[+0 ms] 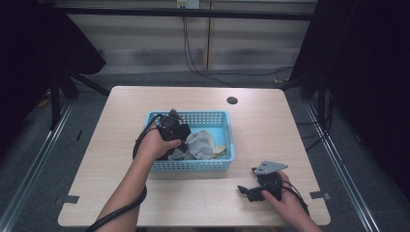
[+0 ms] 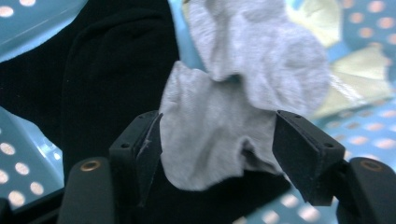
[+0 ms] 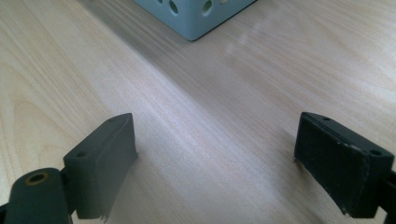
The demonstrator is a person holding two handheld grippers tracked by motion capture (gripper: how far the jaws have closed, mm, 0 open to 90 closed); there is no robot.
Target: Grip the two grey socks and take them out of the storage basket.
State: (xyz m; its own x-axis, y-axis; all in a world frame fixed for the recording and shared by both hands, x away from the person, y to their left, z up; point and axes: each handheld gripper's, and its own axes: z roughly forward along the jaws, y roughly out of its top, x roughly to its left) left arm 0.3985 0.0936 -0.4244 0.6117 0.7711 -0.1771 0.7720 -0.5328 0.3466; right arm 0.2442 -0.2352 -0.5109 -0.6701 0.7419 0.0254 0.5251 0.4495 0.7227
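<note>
A light wooden counter [image 1: 193, 193] carries a blue perforated basket [image 1: 212, 164] near its centre. The basket holds a grey sock [image 1: 197, 145], a black cloth [image 2: 107, 70] and a pale yellow cloth [image 1: 215, 145].

Left gripper [image 2: 217, 140]: held in the person's left hand [image 1: 154, 145] and lowered into the left part of the basket. In the left gripper view its two black fingers [image 2: 140, 149] stand apart, one on each side of a fold of the grey sock. The sock's edge lies against the inner face of the left finger and close to the right finger; the fingers are not pressed together on it. The black cloth lies under and to the left of the sock. The yellow cloth lies beyond the sock, on the blue basket floor.

Right gripper [image 1: 249, 191]: held in the person's right hand [image 1: 287, 200] at the near right part of the counter, well apart from the basket's contents. It carries a grey three-cornered plate [image 1: 270, 167] on top. In the right gripper view its fingers [image 3: 105, 158] stand wide apart with bare wood between them, holding nothing. A corner of the basket shows ahead of them.

A round hole [image 1: 232, 100] sits in the counter beyond the basket. Cables [image 1: 193, 58] hang down the wall behind
</note>
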